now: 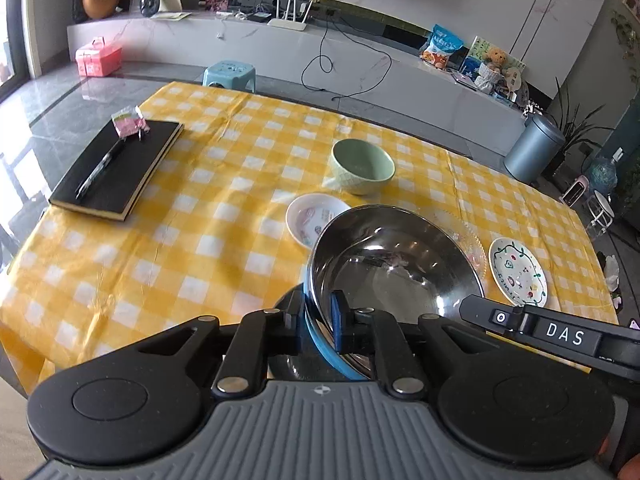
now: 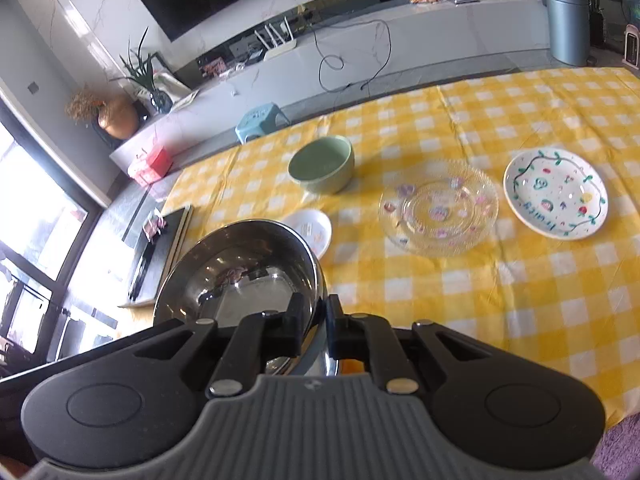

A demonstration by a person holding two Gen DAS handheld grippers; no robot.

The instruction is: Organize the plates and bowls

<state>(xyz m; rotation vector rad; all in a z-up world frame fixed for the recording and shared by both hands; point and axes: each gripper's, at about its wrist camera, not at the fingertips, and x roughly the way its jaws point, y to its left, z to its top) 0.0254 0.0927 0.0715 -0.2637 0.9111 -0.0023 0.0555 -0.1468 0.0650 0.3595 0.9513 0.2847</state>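
A steel bowl [image 1: 392, 268] [image 2: 240, 264] hangs tilted above the yellow checked table [image 1: 208, 216], held from two sides. My left gripper [image 1: 320, 320] is shut on its near rim, where a blue band runs along the outside. My right gripper [image 2: 318, 316] is shut on the rim at the other side. Behind the bowl stand a green bowl [image 1: 362, 164] [image 2: 322, 164] and a small white and pink plate [image 1: 308, 216] [image 2: 314, 228]. To the right lie a clear glass plate [image 2: 438, 208] and a white painted plate [image 1: 518, 270] [image 2: 556, 194].
A black notebook [image 1: 116, 168] with a pen and a pink packet lies at the table's left side. Past the far edge stand a blue stool [image 1: 228, 74], a low TV bench and a grey bin [image 1: 534, 148].
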